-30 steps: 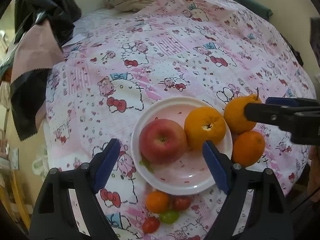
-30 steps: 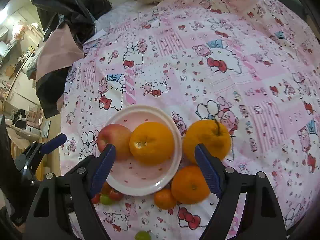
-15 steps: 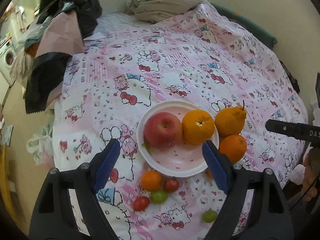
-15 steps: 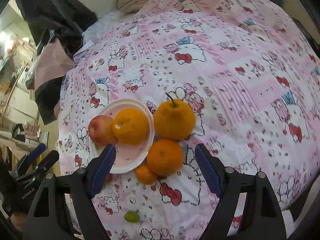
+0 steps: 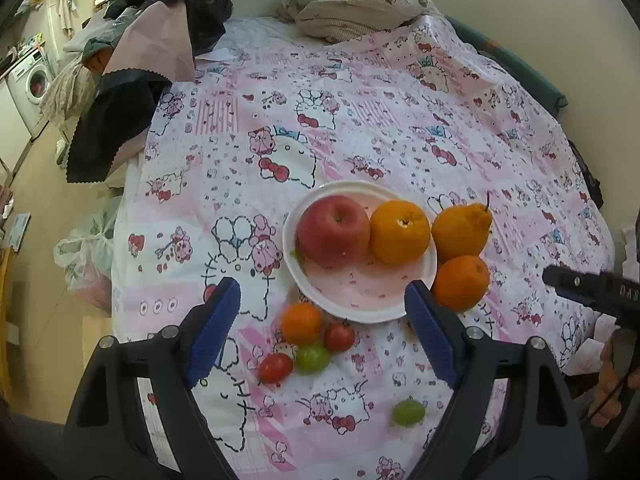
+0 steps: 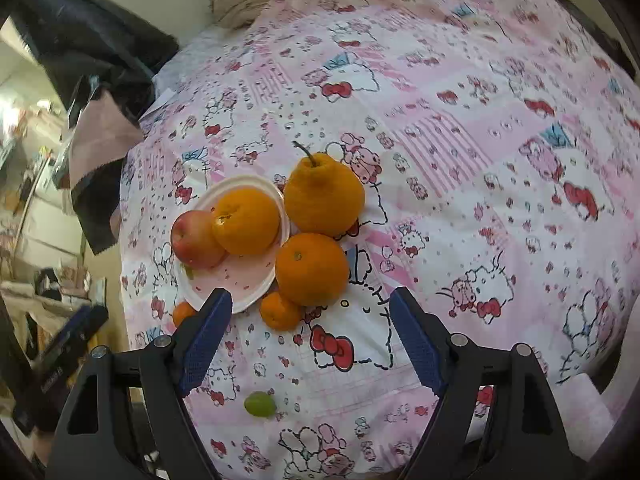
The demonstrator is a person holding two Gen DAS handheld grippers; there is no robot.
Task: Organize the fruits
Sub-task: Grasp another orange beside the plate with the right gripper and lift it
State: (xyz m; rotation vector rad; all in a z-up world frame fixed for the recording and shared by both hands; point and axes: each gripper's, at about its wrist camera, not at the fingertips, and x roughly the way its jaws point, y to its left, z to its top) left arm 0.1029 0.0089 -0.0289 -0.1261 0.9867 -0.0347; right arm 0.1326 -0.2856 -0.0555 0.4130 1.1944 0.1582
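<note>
A white plate (image 5: 372, 300) (image 6: 244, 276) on the pink patterned cloth holds a red apple (image 5: 333, 230) (image 6: 195, 239) and an orange (image 5: 399, 231) (image 6: 245, 221). Beside the plate lie a knobbly stemmed orange (image 5: 460, 228) (image 6: 324, 196) and a round orange (image 5: 461, 282) (image 6: 312, 269). Small fruits lie in front: a mandarin (image 5: 301, 323) (image 6: 280, 311), two red tomatoes (image 5: 339, 336), a green one (image 5: 313, 357) and a lone green one (image 5: 408, 412) (image 6: 260, 403). My left gripper (image 5: 322, 330) is open above the small fruits. My right gripper (image 6: 310, 336) is open, holding nothing, near the round orange.
Dark and pink cloths (image 5: 140, 64) hang over the table's left edge. A bundled beige cloth (image 5: 356, 12) lies at the far edge by the wall. The other gripper's dark tip (image 5: 588, 288) shows at the right. A washing machine (image 5: 32, 80) stands far left.
Both grippers have drawn back from the plate and rolled, so the fruits look smaller and farther. More of the table and the lone green fruit have come into view. Jaws stayed open.
</note>
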